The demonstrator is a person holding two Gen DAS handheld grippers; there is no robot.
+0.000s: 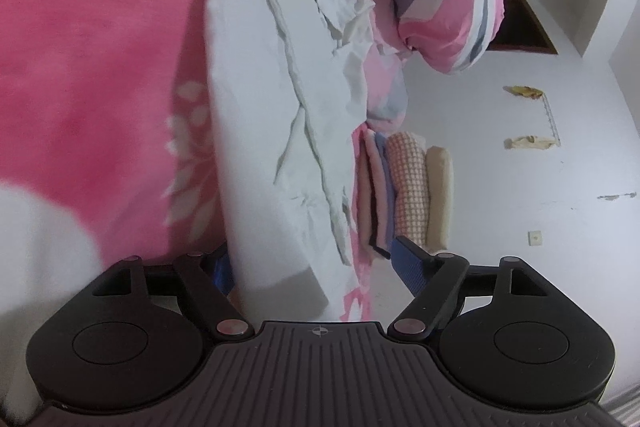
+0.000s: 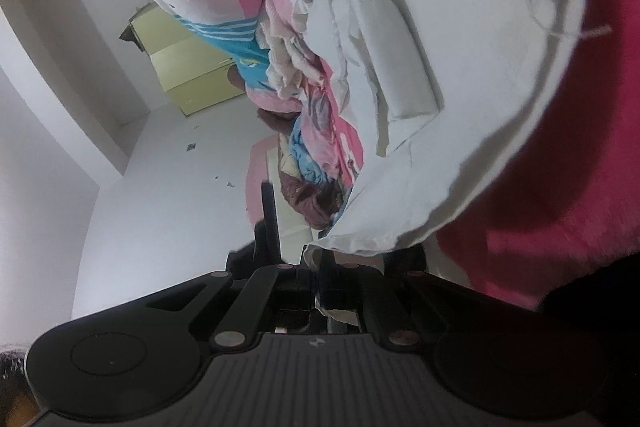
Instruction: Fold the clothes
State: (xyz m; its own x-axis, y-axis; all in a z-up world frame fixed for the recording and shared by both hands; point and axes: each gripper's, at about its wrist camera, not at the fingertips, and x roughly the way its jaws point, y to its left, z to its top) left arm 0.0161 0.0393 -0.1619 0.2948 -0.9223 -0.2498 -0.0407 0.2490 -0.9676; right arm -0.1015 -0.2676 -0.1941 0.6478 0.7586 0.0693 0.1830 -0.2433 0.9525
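Right tool (image 2: pixel 326 267) pinched shut on a corner of the white garment (image 2: pixel 400 67); cloth stretches up and away ahead of it over the pink bed cover (image 2: pixel 560 207); left tool (image 1: pixel 310 267) spread wide, gripping nothing, same white garment (image 1: pixel 256 107) lying between and beyond its fingers; folded stack (image 1: pixel 400 191) just past its right finger, so some pieces look done; crumpled heap (image 2: pixel 304 167) ahead of right tool probably left to fold; white one looks mid-fold, hard to say which stage.
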